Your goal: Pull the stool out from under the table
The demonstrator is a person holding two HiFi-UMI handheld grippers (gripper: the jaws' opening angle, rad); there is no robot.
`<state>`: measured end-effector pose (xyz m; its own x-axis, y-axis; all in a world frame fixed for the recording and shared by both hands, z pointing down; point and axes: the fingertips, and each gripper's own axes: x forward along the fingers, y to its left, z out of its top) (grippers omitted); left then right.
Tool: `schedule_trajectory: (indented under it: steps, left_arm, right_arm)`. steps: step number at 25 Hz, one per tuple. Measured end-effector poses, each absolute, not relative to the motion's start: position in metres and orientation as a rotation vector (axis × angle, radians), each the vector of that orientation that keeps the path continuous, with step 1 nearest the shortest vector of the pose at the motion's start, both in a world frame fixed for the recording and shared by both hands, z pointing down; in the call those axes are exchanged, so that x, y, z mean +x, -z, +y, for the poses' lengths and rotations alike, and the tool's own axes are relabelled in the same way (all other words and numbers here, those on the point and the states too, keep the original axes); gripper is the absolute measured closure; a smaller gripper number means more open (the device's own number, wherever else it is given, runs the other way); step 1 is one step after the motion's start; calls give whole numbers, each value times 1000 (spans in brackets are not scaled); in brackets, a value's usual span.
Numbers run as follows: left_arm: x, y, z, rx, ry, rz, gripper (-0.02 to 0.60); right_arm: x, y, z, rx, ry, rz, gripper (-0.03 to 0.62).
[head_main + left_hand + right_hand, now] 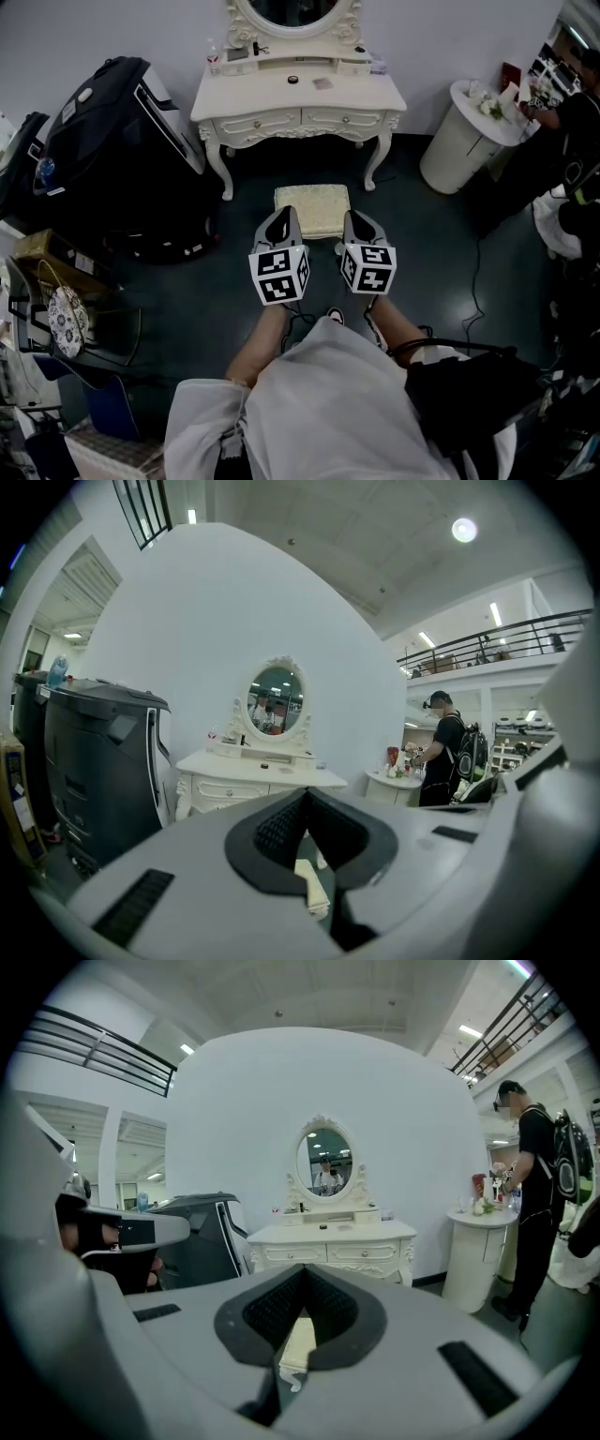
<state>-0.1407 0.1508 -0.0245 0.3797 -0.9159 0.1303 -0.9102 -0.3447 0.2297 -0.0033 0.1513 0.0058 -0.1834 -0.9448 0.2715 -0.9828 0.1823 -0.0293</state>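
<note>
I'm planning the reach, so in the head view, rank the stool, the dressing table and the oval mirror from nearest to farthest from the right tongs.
1. Stool, just left of the right tongs.
2. Dressing table, beyond the stool.
3. Oval mirror, at the table's back edge.

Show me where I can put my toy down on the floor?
The dark floor is bare between the cream cushioned stool and the white round side table, and also under the white carved dressing table. The left side is crowded: a big black case and a tan box fill it.
</note>
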Motion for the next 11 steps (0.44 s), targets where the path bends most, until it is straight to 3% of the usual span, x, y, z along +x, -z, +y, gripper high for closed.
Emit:
schedule_trajectory:
  steps: [11]
  left_arm:
    - [-127, 34, 125, 2362, 63, -1640, 572]
  right_arm:
    - [14, -2, 124, 1874, -332, -2271, 595]
